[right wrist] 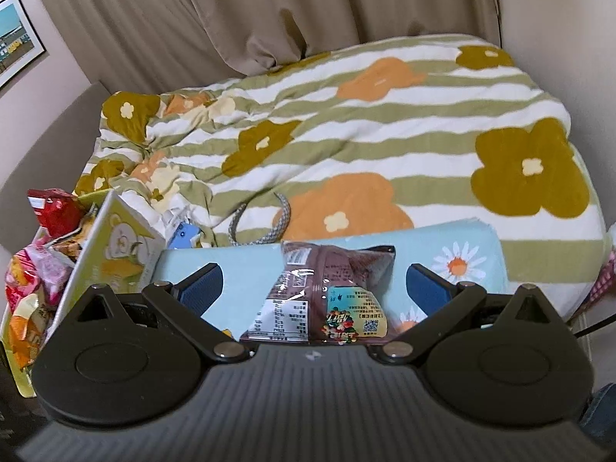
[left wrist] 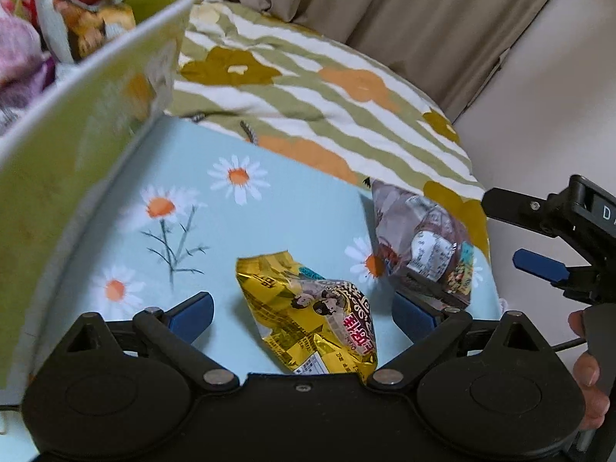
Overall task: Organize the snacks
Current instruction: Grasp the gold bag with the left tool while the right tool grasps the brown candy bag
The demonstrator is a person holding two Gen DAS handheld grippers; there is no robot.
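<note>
A gold snack packet (left wrist: 308, 315) lies on a light blue daisy cloth (left wrist: 200, 231). My left gripper (left wrist: 302, 302) stands open around it; both blue pads (left wrist: 192, 315) are clear of the wrapper. A brown snack packet (left wrist: 423, 246) lies to the right at the cloth's edge. In the right wrist view the brown packet (right wrist: 327, 292) sits between the wide-apart fingers of my right gripper (right wrist: 315, 288), which is open and not pressing on it. From the left wrist view my right gripper (left wrist: 516, 235) shows at the right edge.
A green-and-white box (left wrist: 77, 134) filled with several snack packets (left wrist: 77, 19) stands at the left, its wall close to my left gripper; the box (right wrist: 115, 246) also shows at the left in the right wrist view. A striped floral blanket (right wrist: 346, 134) covers the bed behind, with curtains (right wrist: 269, 7) beyond.
</note>
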